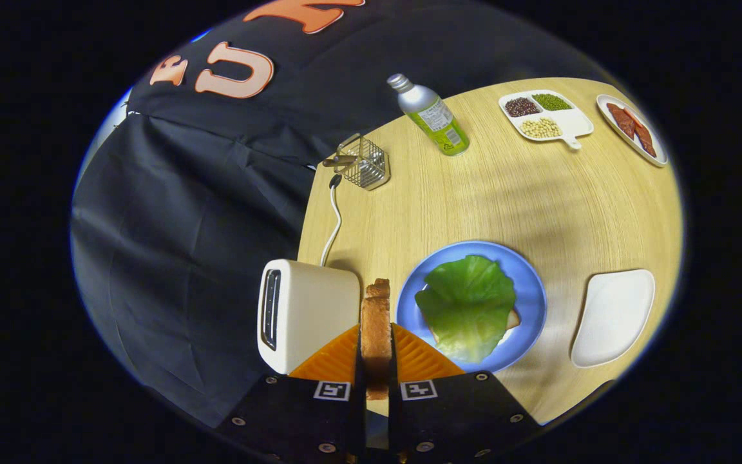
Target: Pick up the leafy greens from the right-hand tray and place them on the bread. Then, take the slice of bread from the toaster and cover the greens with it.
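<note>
Between my tongs (376, 351), clenched on its two faces, the slice of bread (376, 325) stands on edge beside the toaster (306, 312), so I should swing it right over the blue plate (532, 283), flatten it and lower it squarely onto the leafy greens (467, 303).

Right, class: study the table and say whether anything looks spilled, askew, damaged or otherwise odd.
Nothing is spilled or broken. The bottle appears to lean, though the fisheye may cause that. The tongs are shut on the bread slice, held on edge beside the toaster.
</note>
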Tool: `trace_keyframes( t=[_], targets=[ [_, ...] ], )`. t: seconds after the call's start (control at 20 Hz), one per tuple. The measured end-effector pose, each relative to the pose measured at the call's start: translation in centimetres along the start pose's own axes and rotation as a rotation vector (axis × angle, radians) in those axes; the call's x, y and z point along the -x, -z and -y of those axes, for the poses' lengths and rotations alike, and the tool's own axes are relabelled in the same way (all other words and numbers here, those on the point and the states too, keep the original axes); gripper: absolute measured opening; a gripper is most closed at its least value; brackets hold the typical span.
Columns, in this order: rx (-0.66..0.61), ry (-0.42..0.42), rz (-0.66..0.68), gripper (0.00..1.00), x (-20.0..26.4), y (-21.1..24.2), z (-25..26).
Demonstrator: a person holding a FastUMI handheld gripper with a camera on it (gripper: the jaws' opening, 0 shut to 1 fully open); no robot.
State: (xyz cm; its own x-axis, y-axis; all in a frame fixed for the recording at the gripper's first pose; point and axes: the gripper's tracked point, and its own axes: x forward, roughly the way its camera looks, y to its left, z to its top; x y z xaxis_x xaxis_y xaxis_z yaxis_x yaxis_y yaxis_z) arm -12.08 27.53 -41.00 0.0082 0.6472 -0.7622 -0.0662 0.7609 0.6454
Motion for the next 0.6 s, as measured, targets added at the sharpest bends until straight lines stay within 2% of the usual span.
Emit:
trace_keyframes(
  t=[0.3, 0.6],
  targets=[
    [0.025, -0.04, -0.062, 0.14, -1.9, 1.4, 2.1],
    [0.07, 0.047, -0.091, 0.16, -3.5, 1.9, 6.2]
  ],
)
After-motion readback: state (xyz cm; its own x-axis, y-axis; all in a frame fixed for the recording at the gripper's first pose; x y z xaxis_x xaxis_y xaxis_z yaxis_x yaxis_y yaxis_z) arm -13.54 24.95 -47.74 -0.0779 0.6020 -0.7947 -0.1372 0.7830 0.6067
